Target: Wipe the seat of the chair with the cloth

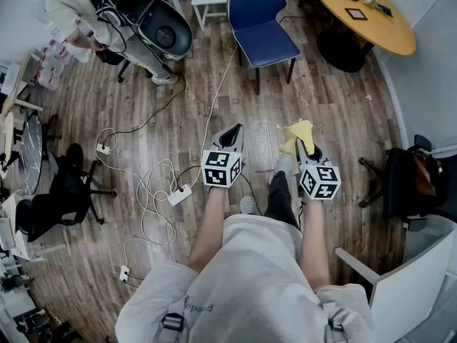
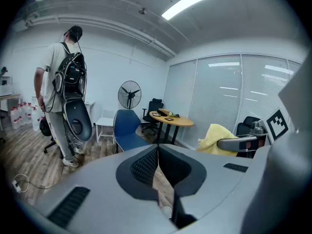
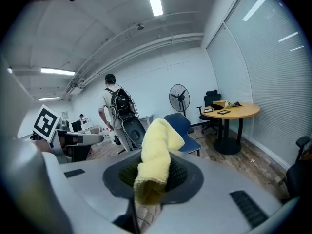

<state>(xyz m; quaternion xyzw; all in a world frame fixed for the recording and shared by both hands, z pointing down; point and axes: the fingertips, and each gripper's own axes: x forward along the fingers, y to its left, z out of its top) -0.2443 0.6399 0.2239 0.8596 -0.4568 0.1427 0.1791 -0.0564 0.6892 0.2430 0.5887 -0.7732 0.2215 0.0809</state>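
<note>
Pinching the yellow cloth (image 3: 157,150) between its jaws, the right gripper (image 3: 152,179) has a firm hold. The cloth is bunched at the pads, and a loose fold stands up above them. The left gripper (image 2: 158,165) is pressed together with nothing between its jaws, and it is held just beside the right one in front of the person's body.

The blue chair (image 1: 265,28) stands well apart from both grippers, straight ahead across the wooden floor (image 1: 335,113), and its seat (image 1: 271,47) looks bare. So the step in hand, as I judge it, is the approach; the wiping is not yet begun.

To do it well, I think the person should first walk up to the front edge of the seat. White cables (image 1: 153,184) lie on the floor at the left, so the path at the right side seems safer. Another person (image 1: 75,9) stands near the chair at the left, and a round table (image 1: 378,20) is at the right, so there is room only from the front.

At the seat, the gripper should tilt down so that the loose fold meets the surface and not the hard jaws. Long strokes from the backrest toward the front edge would cover the seat evenly. The grip should not loosen, or the cloth may slip out. The left gripper could steady the backrest.
</note>
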